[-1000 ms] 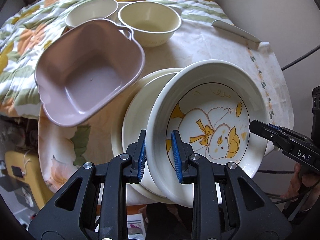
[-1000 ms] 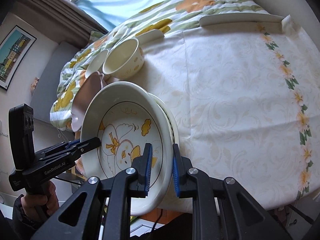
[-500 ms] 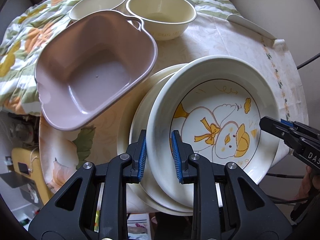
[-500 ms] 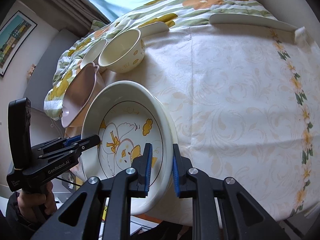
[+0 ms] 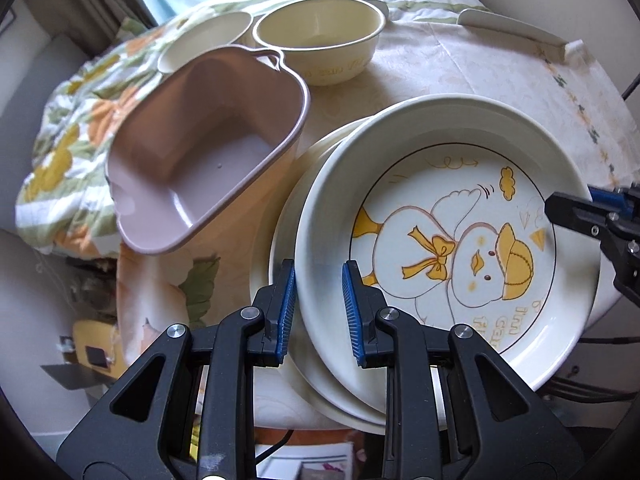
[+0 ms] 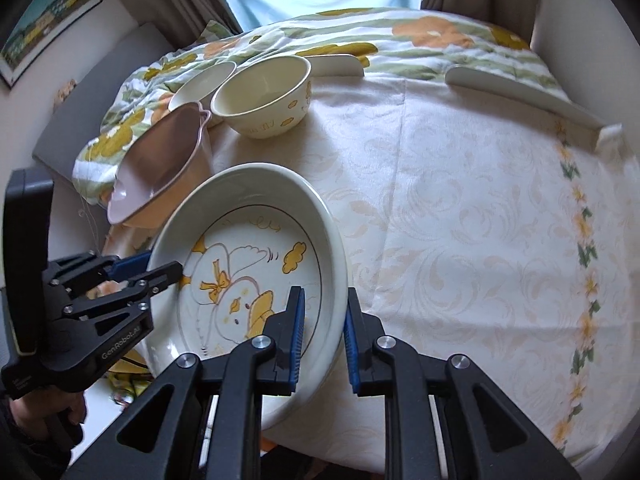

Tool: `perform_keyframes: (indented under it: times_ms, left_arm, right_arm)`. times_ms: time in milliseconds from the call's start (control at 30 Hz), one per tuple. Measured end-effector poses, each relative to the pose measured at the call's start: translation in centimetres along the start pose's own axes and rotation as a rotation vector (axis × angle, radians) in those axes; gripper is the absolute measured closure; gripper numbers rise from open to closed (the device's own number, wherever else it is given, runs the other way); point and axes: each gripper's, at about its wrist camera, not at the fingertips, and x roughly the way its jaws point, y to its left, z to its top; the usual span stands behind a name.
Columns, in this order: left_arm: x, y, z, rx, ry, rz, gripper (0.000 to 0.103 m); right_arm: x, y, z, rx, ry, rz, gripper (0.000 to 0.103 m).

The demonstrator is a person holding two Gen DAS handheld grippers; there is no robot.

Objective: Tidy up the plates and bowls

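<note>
Tablecloth (image 6: 460, 220) | left gripper (image 5: 319, 312) clamps duck plate (image 5: 452, 240) rim | right gripper (image 6: 323, 340) clamps opposite rim

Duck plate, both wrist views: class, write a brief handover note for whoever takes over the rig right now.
Left gripper and right gripper each clamp opposite rims of the duck plate, which sits over a plain plate near the table edge.
Pink square bowl, a cream bowl and a smaller bowl stand behind on the tablecloth.
Done: duck plate gripped on both sides.
Left: place it, then probably group the bowls.
</note>
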Motion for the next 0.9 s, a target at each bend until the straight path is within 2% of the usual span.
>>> perform_keyframes:
  times_ms: [233,400,500,900]
  left_arm:
    - [0.0,-0.7,-0.2,0.013,-0.029,0.059,0.082]
    - [-0.1,-1.2,-0.2,0.03,-0.034,0.099,0.082]
    - [-0.6,-1.7,-0.5,0.067,-0.053,0.155,0.083]
    - [-0.7,-1.3,-0.5,0.054,-0.049,0.164,0.083]
  right_arm:
    - [0.3,0.6,-0.2,-0.076,-0.025,-0.055,0.086]
    - [0.4,0.7,-0.3,-0.085,-0.036,-0.061,0.086]
    - [0.6,0.7,-0.3,-0.09,-0.03,-0.051,0.086]
    - [1.1,1.0,-0.5,-0.099,-0.043,-0.049,0.086]
